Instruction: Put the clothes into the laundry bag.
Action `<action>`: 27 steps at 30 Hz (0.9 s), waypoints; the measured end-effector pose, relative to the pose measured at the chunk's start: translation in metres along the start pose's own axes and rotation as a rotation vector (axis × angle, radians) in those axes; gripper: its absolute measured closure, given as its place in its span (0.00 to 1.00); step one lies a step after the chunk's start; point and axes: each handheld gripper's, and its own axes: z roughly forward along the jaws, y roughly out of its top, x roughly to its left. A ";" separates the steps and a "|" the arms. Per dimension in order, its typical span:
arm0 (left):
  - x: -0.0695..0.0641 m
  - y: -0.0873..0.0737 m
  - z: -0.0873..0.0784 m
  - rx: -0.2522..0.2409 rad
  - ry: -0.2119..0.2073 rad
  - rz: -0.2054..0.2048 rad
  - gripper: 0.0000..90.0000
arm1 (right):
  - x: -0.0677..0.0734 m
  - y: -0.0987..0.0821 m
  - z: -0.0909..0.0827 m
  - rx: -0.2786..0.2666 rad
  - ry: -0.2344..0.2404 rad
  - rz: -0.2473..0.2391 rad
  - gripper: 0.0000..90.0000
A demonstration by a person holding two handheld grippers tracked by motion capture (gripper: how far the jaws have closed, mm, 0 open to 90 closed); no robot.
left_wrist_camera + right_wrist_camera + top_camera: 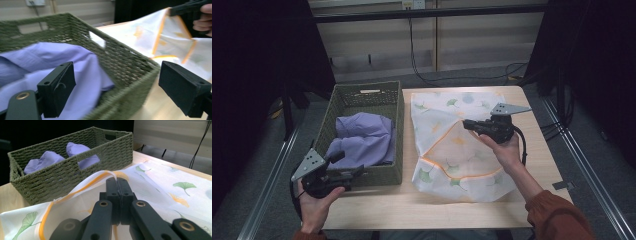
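My right fingers (117,185) are clamped on the orange-trimmed edge of the bag (459,150), lifting it a little off the table (532,165) so the mouth tents up. The bag lies flat on the right half of the table, its long axis running near to far, with the opening facing left toward the basket (393,131).

My left fingers (117,92) stand wide with nothing between them, held at the near left corner of the basket. In the left gripper view one finger hangs over the shirt (362,140) and the other sits outside the basket wall, so I straddle the rim rather than the cloth.

The shirt lies crumpled inside the basket, just ahead of my left fingers and a little to the right. My left hand is much the nearer one. I judge the next move depends on this: the shirt lies between my left fingers and the held-open mouth of the bag, so I must reach in, pinch the cloth, and carry it rightward over the rim into the opening.
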 end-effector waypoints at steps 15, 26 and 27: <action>0.046 0.046 0.027 0.102 0.054 0.011 0.17 | 0.003 -0.002 0.005 0.023 0.019 -0.013 1.00; 0.074 0.069 0.072 0.209 0.091 -0.023 0.27 | 0.004 -0.001 0.004 0.029 0.017 -0.018 1.00; 0.078 0.069 0.076 0.217 0.097 -0.025 0.29 | 0.004 -0.001 0.004 0.031 0.019 -0.017 1.00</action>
